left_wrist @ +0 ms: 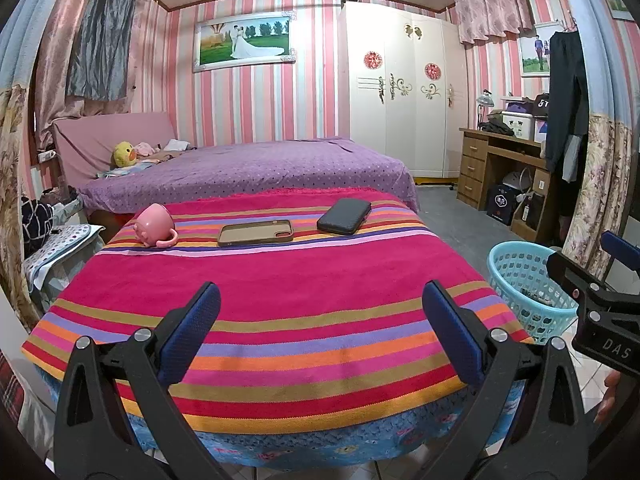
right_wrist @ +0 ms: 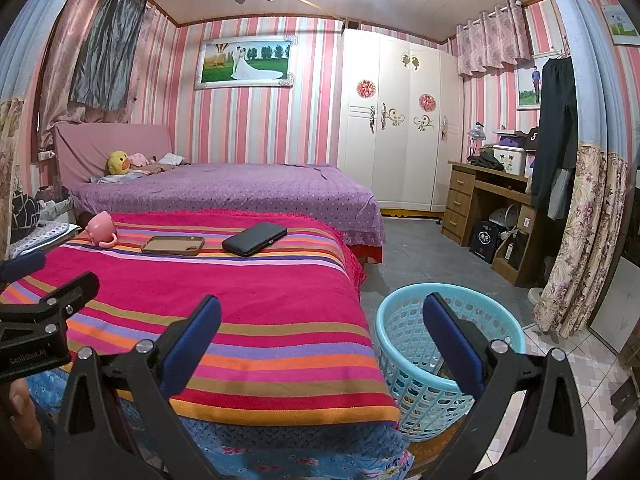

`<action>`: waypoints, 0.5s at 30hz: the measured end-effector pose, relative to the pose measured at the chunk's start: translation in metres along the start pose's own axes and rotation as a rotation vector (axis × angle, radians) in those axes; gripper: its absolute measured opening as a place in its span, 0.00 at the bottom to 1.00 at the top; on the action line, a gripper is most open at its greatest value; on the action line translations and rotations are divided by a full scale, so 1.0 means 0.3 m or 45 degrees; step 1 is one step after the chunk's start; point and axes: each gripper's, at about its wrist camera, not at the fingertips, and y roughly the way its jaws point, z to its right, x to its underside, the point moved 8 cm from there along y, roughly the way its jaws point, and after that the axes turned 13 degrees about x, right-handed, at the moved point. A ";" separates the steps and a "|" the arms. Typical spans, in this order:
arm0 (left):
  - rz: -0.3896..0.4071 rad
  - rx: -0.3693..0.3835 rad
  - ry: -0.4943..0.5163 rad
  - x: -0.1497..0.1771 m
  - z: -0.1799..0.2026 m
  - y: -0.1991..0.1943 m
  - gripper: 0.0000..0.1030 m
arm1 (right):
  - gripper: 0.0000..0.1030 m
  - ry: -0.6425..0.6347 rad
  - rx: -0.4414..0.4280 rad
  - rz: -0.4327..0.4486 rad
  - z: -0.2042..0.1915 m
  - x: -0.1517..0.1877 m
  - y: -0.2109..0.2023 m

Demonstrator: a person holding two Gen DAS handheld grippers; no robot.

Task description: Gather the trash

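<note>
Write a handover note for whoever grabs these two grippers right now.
Left gripper: open, holding nothing, above the near end of the striped cloth.
Right gripper: open, holding nothing, over the cloth's right edge and the blue basket.
On the cloth's far end: pink mug lying tipped, brown phone case, black wallet.
The basket stands on the floor to the right of the table; its contents cannot be made out.
Done: no obvious trash remains on the cloth.
Left: nothing visible.

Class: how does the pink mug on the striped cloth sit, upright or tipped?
Tipped. The pink mug lies on its side on the striped cloth, its handle resting on the cloth.
</note>
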 end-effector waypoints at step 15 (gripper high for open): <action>0.000 0.002 -0.001 0.005 0.002 0.000 0.95 | 0.96 0.000 0.001 0.001 -0.002 0.004 0.001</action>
